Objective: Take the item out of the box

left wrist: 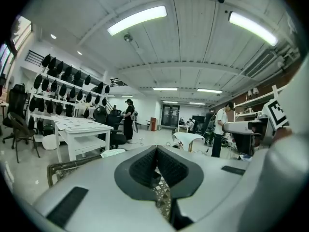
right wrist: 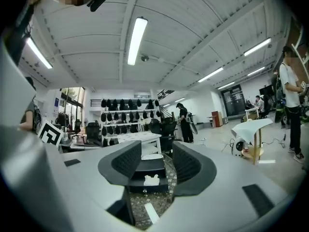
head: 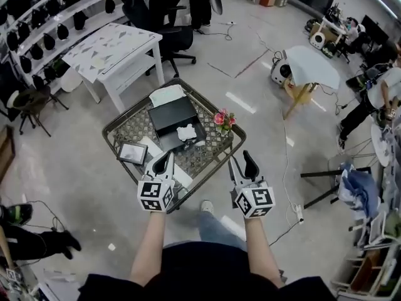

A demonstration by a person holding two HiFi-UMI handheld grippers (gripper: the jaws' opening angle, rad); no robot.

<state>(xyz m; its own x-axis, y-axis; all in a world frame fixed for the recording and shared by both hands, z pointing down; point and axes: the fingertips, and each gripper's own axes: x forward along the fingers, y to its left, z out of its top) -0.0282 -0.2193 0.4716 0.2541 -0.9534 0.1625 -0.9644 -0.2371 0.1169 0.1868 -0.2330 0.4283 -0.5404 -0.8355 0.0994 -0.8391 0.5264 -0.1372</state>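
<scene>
A black box point(head: 173, 119) lies open on a low table with a patterned top point(head: 123, 128). A small white crumpled item point(head: 187, 132) rests in the box near its front end. My left gripper point(head: 165, 160) hovers at the table's near edge, shut with nothing in it; in the left gripper view its pads point(left wrist: 145, 164) meet at the tips. My right gripper point(head: 240, 162) hangs just off the table's near right corner, open and empty. Between its jaws in the right gripper view I see the box point(right wrist: 150, 168) and the white item point(right wrist: 151, 180), still some way ahead.
On the table also lie a white sheet point(head: 166, 95) behind the box, a pink flower bunch point(head: 223, 119) at the right edge and a small framed picture point(head: 133, 153) at the left. A white table point(head: 113, 47) and office chairs point(head: 169, 17) stand beyond.
</scene>
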